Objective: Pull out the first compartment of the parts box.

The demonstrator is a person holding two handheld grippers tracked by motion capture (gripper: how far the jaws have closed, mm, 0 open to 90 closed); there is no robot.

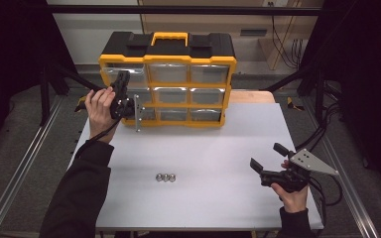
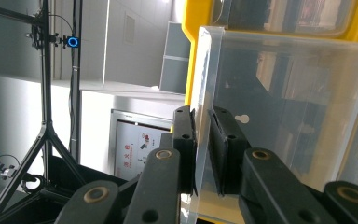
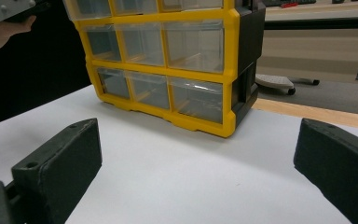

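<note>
A yellow-and-black organizer (image 1: pixel 167 59) with clear drawers stands at the back of the white table (image 1: pixel 203 198). My left gripper (image 1: pixel 123 79) is raised at the organizer's left column, near the top row. In the left gripper view my left gripper (image 2: pixel 203 149) is shut on the front wall of a clear drawer (image 2: pixel 284 107), one pad on each side of the wall. My right gripper (image 1: pixel 268 156) rests low at the table's right side. Its jaws stand wide open with nothing between them, and my right gripper (image 3: pixel 196 172) faces the organizer (image 3: pixel 168 60).
Three metal nuts (image 1: pixel 165 177) lie in a short row near the table's middle. Dark frame rails run along both sides of the table. A wooden board (image 1: pixel 253 96) shows behind the organizer's right end.
</note>
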